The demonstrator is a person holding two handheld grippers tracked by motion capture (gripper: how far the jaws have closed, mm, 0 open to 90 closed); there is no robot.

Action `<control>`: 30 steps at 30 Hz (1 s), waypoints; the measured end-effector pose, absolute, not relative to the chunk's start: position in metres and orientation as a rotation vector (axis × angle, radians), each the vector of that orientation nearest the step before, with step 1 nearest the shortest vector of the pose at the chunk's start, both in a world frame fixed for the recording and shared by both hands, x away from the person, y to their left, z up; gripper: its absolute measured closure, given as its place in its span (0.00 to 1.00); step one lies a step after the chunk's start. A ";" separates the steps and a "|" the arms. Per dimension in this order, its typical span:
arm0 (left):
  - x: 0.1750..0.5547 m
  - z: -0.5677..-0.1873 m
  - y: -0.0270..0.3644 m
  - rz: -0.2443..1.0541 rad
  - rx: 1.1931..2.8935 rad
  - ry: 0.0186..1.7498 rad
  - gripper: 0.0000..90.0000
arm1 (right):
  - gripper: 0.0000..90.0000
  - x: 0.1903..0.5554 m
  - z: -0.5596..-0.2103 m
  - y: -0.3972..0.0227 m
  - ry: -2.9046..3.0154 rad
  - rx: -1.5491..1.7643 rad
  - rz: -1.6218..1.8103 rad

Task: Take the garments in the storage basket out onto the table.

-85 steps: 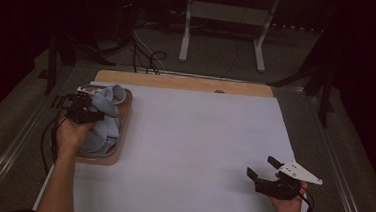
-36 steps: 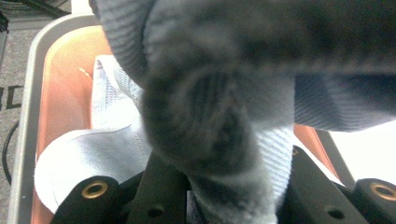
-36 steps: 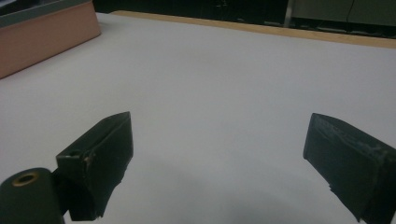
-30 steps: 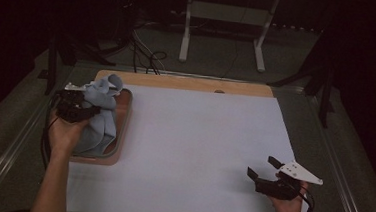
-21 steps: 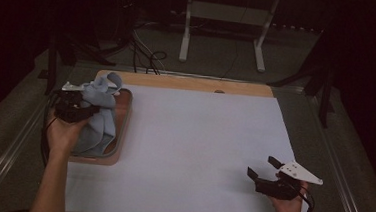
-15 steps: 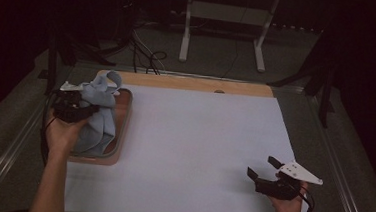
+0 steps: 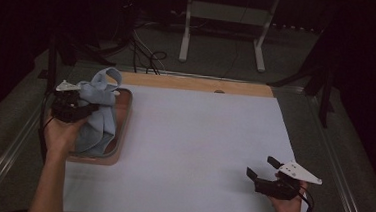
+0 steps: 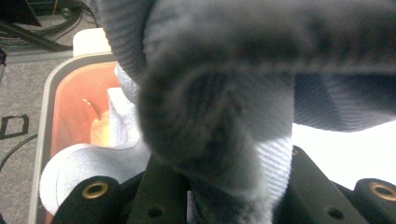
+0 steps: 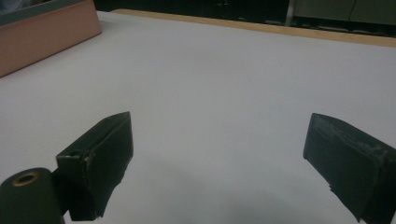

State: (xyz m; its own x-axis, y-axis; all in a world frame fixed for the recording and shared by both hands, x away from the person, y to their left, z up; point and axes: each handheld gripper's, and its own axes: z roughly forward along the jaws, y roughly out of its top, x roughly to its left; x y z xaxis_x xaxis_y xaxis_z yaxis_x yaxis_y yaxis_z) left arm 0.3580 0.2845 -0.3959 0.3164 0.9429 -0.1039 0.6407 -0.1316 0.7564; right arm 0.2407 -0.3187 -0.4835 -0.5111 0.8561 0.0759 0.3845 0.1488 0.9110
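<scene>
A light blue cloth (image 7: 100, 111) hangs bunched over an orange tray (image 7: 123, 127) at the table's left edge. My left gripper (image 7: 84, 107) is shut on the cloth's upper part, so one fold loops up above it while the rest drapes down into the tray. In the left gripper view the cloth (image 8: 224, 93) is pressed close to the camera and hides the jaw tips, and the tray (image 8: 60, 102) lies below it. My right gripper (image 7: 262, 168) rests at the front right of the table, open, with nothing between its fingers (image 9: 105, 154).
White paper (image 7: 198, 147) covers the table, with a strip of wood (image 7: 192, 84) showing at the far edge. The tray's side wall (image 9: 46, 32) is far off in the right gripper view. Stand legs and cables sit on the floor beyond the table.
My left hand has drifted a little to the left with the cloth, which now stands higher above the tray. The right gripper has stayed where it was.
</scene>
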 end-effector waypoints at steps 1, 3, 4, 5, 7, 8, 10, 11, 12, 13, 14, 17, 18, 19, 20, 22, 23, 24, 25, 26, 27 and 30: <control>0.358 -0.395 0.284 0.529 1.859 1.403 0.85 | 0.09 0.241 -0.484 -0.319 1.966 1.181 1.338; 0.357 -0.393 0.284 0.531 1.860 1.397 0.84 | 0.09 0.241 -0.484 -0.318 1.967 1.182 1.338; 0.357 -0.393 0.284 0.532 1.859 1.393 0.85 | 0.09 0.241 -0.484 -0.318 1.968 1.180 1.339; 0.357 -0.392 0.284 0.533 1.859 1.390 0.85 | 0.09 0.241 -0.484 -0.318 1.969 1.180 1.339; 0.357 -0.390 0.283 0.536 1.858 1.385 0.85 | 0.09 0.241 -0.484 -0.318 1.969 1.180 1.339; 0.357 -0.389 0.283 0.536 1.857 1.382 0.85 | 0.09 0.241 -0.484 -0.318 1.969 1.180 1.338; 0.357 -0.389 0.283 0.537 1.855 1.381 0.85 | 0.09 0.241 -0.484 -0.318 1.969 1.179 1.338; 0.356 -0.387 0.283 0.539 1.855 1.375 0.85 | 0.09 0.241 -0.484 -0.319 1.967 1.181 1.337; 0.356 -0.387 0.283 0.539 1.853 1.373 0.84 | 0.09 0.241 -0.484 -0.319 1.966 1.181 1.337; 0.356 -0.386 0.283 0.539 1.851 1.371 0.85 | 0.09 0.241 -0.484 -0.319 1.965 1.181 1.337; 0.356 -0.386 0.283 0.539 1.851 1.370 0.85 | 0.09 0.241 -0.484 -0.319 1.965 1.181 1.337; 0.355 -0.385 0.282 0.540 1.857 1.364 0.85 | 0.09 0.241 -0.483 -0.319 1.964 1.180 1.337; 0.355 -0.384 0.282 0.542 1.860 1.363 0.85 | 0.09 0.241 -0.483 -0.319 1.964 1.178 1.338; 0.355 -0.383 0.282 0.542 1.860 1.361 0.85 | 0.09 0.241 -0.483 -0.319 1.963 1.178 1.339; 0.355 -0.383 0.281 0.544 1.857 1.360 0.85 | 0.09 0.241 -0.483 -0.319 1.962 1.180 1.339; 0.355 -0.382 0.281 0.542 1.857 1.356 0.85 | 0.09 0.240 -0.483 -0.319 1.961 1.181 1.340; 0.355 -0.381 0.280 0.543 1.861 1.354 0.85 | 0.09 0.240 -0.483 -0.319 1.963 1.180 1.341; 0.355 -0.381 0.280 0.544 1.861 1.350 0.85 | 0.09 0.240 -0.483 -0.319 1.963 1.178 1.340; 0.355 -0.380 0.280 0.544 1.863 1.348 0.85 | 0.09 0.241 -0.483 -0.319 1.962 1.177 1.341; 0.354 -0.379 0.279 0.543 1.863 1.346 0.85 | 0.09 0.240 -0.483 -0.319 1.962 1.178 1.340; 0.354 -0.379 0.279 0.543 1.862 1.344 0.85 | 0.09 0.240 -0.483 -0.319 1.963 1.179 1.339; 0.355 -0.378 0.278 0.543 1.867 1.339 0.85 | 0.09 0.240 -0.483 -0.319 1.963 1.179 1.341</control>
State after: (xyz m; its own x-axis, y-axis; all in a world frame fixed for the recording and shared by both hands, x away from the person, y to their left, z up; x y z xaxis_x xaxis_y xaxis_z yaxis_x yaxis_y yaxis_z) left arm 0.3546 0.2780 -0.3777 0.3590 0.9292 -0.0880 0.6053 -0.1601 0.7797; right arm 0.2404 -0.3194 -0.4830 -0.5112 0.8561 0.0759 0.3819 0.1472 0.9124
